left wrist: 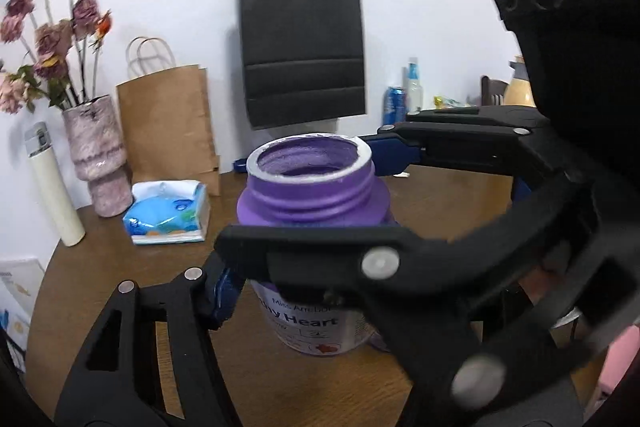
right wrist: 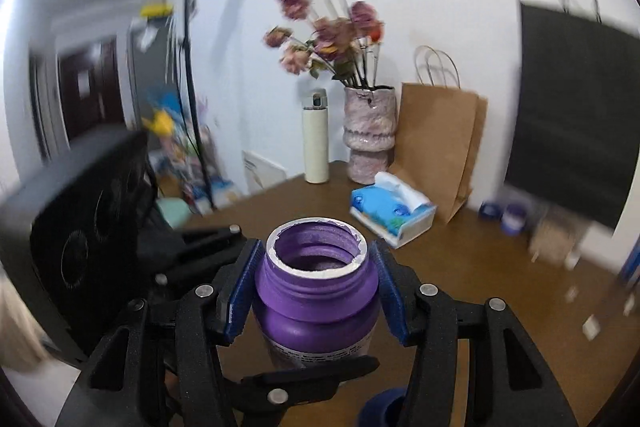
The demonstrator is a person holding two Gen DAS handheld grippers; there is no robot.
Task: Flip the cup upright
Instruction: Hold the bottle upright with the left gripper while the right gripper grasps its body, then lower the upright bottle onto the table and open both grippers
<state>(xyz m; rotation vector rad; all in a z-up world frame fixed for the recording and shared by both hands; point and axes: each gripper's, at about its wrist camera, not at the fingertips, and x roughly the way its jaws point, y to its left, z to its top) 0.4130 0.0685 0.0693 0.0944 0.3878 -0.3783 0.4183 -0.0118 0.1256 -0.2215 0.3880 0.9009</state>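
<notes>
Right gripper (right wrist: 316, 291) clamping upright purple cup (right wrist: 316, 283), base hidden, background blurred

Purple cup (left wrist: 312, 311) label: "Miss…", "…hy Heart", rest hidden

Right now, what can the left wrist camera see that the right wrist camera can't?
Only the left wrist view shows the blue can, the bottle beside it, and the printed label on the front of the purple cup.

Only the right wrist view shows the dark doorway and the cluttered room corner off to the side.

Both show the purple cup upright with its mouth open, the flower vase, the cream flask, the tissue pack, the brown bag and the black bag.
</notes>
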